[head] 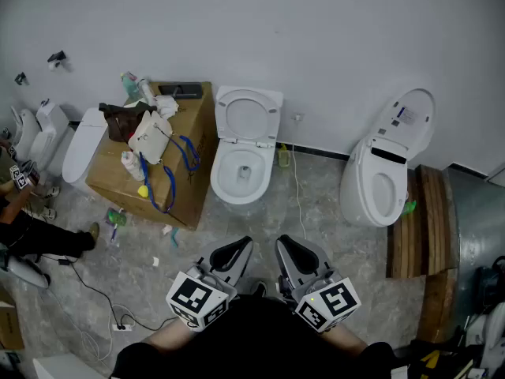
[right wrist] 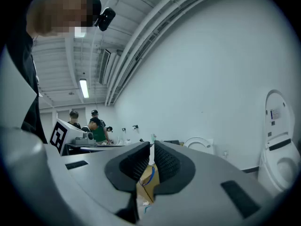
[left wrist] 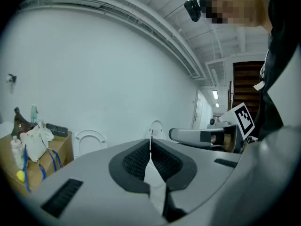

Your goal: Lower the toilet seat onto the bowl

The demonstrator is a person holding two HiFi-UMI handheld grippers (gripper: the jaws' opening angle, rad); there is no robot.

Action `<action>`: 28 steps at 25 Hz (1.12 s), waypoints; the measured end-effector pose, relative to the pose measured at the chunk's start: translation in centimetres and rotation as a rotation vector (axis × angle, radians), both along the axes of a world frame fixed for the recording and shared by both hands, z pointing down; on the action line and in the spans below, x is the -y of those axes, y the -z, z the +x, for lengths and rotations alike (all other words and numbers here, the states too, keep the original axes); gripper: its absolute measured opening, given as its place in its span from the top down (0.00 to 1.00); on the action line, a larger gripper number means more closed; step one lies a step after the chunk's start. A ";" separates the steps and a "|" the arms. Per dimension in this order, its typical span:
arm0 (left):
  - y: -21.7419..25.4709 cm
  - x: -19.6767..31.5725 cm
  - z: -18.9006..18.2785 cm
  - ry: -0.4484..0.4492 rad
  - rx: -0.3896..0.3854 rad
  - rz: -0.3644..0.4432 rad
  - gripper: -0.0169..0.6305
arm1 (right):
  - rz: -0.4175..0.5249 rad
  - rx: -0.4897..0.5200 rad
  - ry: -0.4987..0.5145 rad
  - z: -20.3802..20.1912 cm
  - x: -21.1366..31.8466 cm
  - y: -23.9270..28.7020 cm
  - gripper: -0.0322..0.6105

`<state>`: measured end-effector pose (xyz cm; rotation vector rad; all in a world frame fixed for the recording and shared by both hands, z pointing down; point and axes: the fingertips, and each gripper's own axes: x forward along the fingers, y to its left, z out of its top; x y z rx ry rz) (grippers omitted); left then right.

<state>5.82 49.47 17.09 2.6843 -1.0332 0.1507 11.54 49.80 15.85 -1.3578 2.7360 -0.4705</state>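
Seat (head: 248, 115) is standing upright behind the bowl (head: 241, 172), well ahead of the left claw (head: 241, 245) and right claw (head: 284, 245), both sitting closed and empty; hooking its top edge and easing down slowly is looking wisest.

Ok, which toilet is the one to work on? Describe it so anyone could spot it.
Along the white wall, find the cardboard box piled with clutter. The toilet stands right beside it, backed square against the wall. Unlike the angled toilet by the wooden planks, its seat stands raised as an open ring.
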 end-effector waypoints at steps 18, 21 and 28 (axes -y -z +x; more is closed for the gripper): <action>0.1 8.0 -4.9 -0.045 0.009 -0.024 0.94 | -0.004 0.003 -0.092 -4.3 7.6 0.2 0.87; 0.5 10.1 -6.7 -0.063 -0.002 -0.012 0.94 | -0.009 -0.017 -0.109 -6.2 9.9 0.3 0.87; -0.3 14.7 -11.6 -0.096 -0.046 -0.042 0.94 | -0.050 -0.037 -0.146 -10.9 14.7 -0.7 0.87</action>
